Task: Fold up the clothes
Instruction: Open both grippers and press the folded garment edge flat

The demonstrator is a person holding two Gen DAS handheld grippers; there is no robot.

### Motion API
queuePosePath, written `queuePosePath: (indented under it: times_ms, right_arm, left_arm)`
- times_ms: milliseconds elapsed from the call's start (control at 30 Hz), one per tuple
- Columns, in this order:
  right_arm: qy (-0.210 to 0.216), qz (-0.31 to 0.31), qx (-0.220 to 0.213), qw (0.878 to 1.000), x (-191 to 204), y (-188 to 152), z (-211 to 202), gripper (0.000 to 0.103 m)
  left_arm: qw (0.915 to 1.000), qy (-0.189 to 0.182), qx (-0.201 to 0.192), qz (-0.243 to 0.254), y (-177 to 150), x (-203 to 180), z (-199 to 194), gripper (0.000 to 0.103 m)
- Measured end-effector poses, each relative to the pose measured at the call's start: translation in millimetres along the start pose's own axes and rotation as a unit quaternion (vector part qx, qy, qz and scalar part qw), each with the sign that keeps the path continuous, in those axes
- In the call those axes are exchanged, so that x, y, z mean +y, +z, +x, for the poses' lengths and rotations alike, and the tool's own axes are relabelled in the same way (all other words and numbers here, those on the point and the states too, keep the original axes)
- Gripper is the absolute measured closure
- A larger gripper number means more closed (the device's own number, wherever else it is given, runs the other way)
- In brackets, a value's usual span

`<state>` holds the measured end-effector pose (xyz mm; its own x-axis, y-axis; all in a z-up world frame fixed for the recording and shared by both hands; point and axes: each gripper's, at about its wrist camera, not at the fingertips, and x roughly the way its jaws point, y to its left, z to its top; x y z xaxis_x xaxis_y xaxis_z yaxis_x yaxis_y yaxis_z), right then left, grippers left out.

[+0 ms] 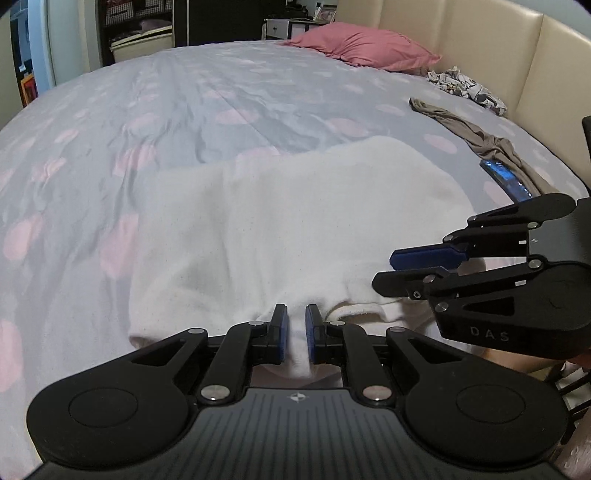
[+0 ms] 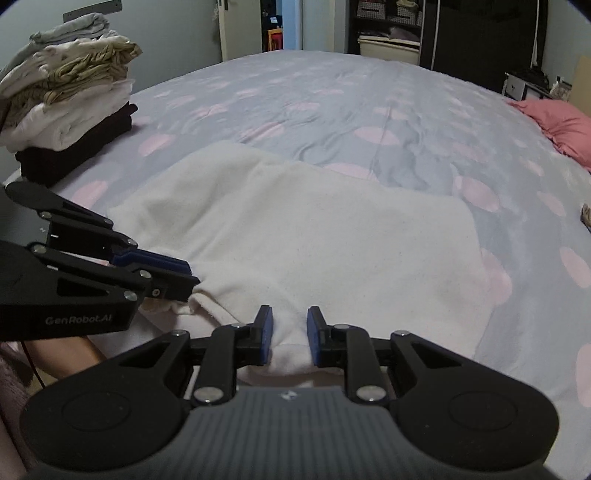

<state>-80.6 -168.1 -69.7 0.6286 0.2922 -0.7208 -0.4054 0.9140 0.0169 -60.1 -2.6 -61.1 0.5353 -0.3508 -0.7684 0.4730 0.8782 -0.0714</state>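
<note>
- White fleecy garment (image 1: pixel 295 229) spread flat on the bed with the grey sheet dotted in pink (image 1: pixel 184 103), near hem drawn up toward the person at the bed's edge.
- Left tool (image 1: pixel 296 334) clamped on a bunched tuck of that near hem, cloth pinched between the blue pads (image 1: pixel 282 332); seen from the right wrist view as the left tool (image 2: pixel 184 277) biting the hem's left end.
- Right tool (image 2: pixel 290 334) likewise gripping a fold of the hem, white cloth filling the gap between the pads.
- Both held level, low and just beside each other along the same edge, fingers pointing across the bed: probably set to lift the hem and carry it over for a fold.
- Stack of folded clothes (image 2: pixel 70 96) parked at the far left corner, well apart, likely the destination.
- Crumpled taupe garment (image 1: pixel 480 136) near the cream padded headboard (image 1: pixel 480 33), presumably waiting its turn.
</note>
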Motion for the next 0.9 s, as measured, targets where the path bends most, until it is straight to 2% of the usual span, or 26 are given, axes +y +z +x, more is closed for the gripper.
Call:
queuePosePath:
  times_ms: [67, 167, 233, 300, 367, 433, 533, 567, 633, 733, 900]
  right_arm:
    - [0.002, 0.002, -0.002, 1.0, 0, 0, -2, 0.08]
    - [0.006, 0.009, -0.017, 1.0, -4, 4, -11, 0.078]
    - [0.005, 0.021, -0.042, 0.999, -11, 9, -21, 0.069]
    - [-0.016, 0.033, -0.068, 0.997, -22, 15, -30, 0.068]
    - [-0.037, 0.048, -0.09, 0.994, -33, 22, -37, 0.067]
    - [-0.058, 0.079, -0.095, 0.991, -50, 27, -39, 0.055]
    - [-0.069, 0.128, -0.086, 0.986, -79, 29, -38, 0.051]
    - [-0.068, 0.142, -0.08, 0.984, -87, 29, -36, 0.05]
    - [-0.064, 0.172, -0.07, 0.981, -104, 29, -33, 0.048]
    - [-0.034, 0.232, -0.053, 0.971, -130, 24, -24, 0.038]
    - [0.026, 0.291, -0.014, 0.956, -149, 13, -4, 0.038]
  left_arm:
    - [1.0, 0.0, -0.005, 0.0, 0, 0, -2, 0.093]
    - [0.9993, 0.001, -0.036, -0.001, 1, 1, -12, 0.093]
    - [0.9981, 0.005, -0.061, -0.004, 2, 2, -20, 0.09]
    - [0.9943, 0.027, -0.1, -0.024, 7, 11, -30, 0.079]
    - [0.9887, 0.056, -0.127, -0.055, 12, 26, -38, 0.074]
    - [0.9838, 0.077, -0.134, -0.091, 17, 43, -40, 0.07]
    - [0.9735, 0.082, -0.133, -0.167, 19, 74, -40, 0.057]
    - [0.9712, 0.071, -0.123, -0.191, 19, 84, -38, 0.053]
    - [0.9661, 0.045, -0.108, -0.23, 15, 103, -31, 0.053]
    - [0.9588, 0.027, -0.085, -0.27, 7, 121, -19, 0.051]
    - [0.9482, -0.014, -0.055, -0.312, -9, 138, 0, 0.046]
